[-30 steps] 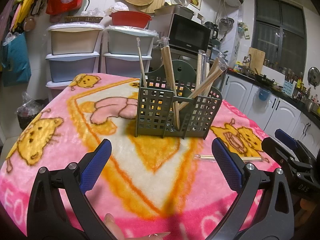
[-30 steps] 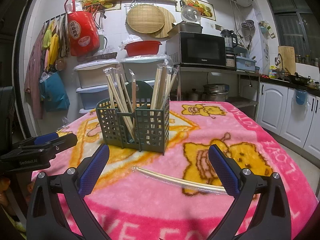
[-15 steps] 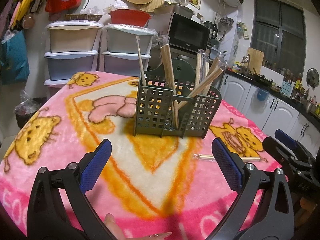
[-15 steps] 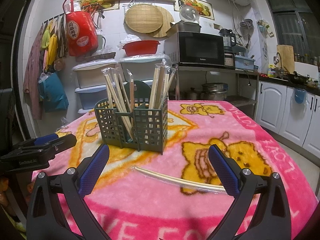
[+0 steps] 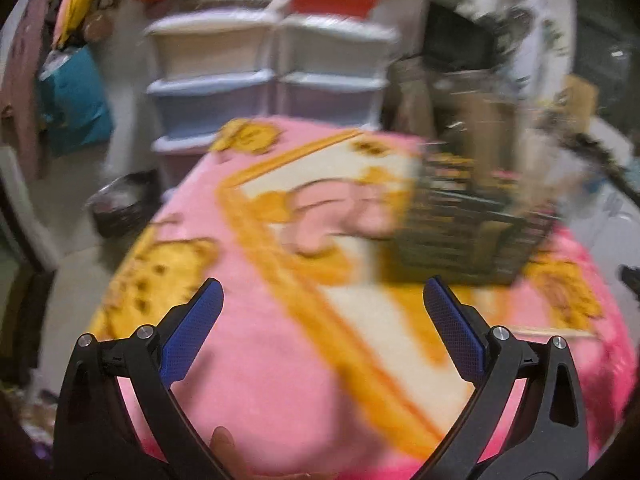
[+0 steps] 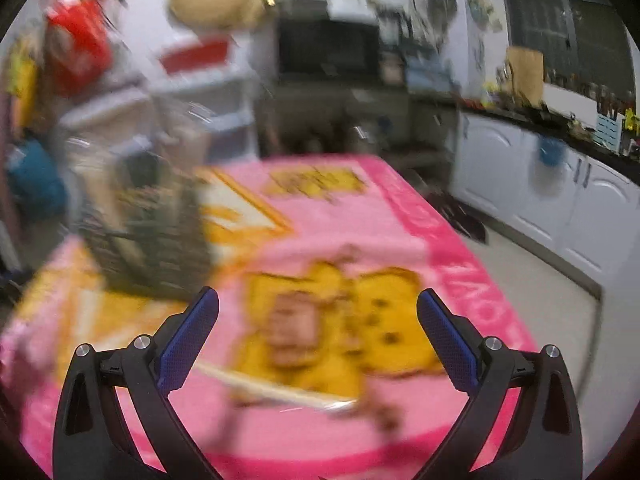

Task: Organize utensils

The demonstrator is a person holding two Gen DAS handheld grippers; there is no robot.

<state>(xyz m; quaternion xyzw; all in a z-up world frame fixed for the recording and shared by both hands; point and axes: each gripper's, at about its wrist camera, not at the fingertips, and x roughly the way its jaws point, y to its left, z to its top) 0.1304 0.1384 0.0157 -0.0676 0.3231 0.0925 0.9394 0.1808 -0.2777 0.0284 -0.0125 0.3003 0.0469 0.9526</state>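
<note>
Both views are smeared by motion. A dark green grid utensil caddy with wrapped chopsticks standing in it sits on the pink cartoon blanket. In the right wrist view the caddy is at the left. One wrapped pair of chopsticks lies flat on the blanket just ahead of my right gripper, which is open and holds nothing. That same pair shows faintly at the right of the left wrist view. My left gripper is open and empty, aimed left of the caddy.
Stacked plastic drawers stand behind the table. A microwave sits on a shelf at the back, and white kitchen cabinets line the right wall. The table edge drops to a pale floor on the right.
Both cameras have swung fast: the left view turned left so the caddy slid to its right side, the right view turned right so the caddy slid left. Both grippers stay open.
</note>
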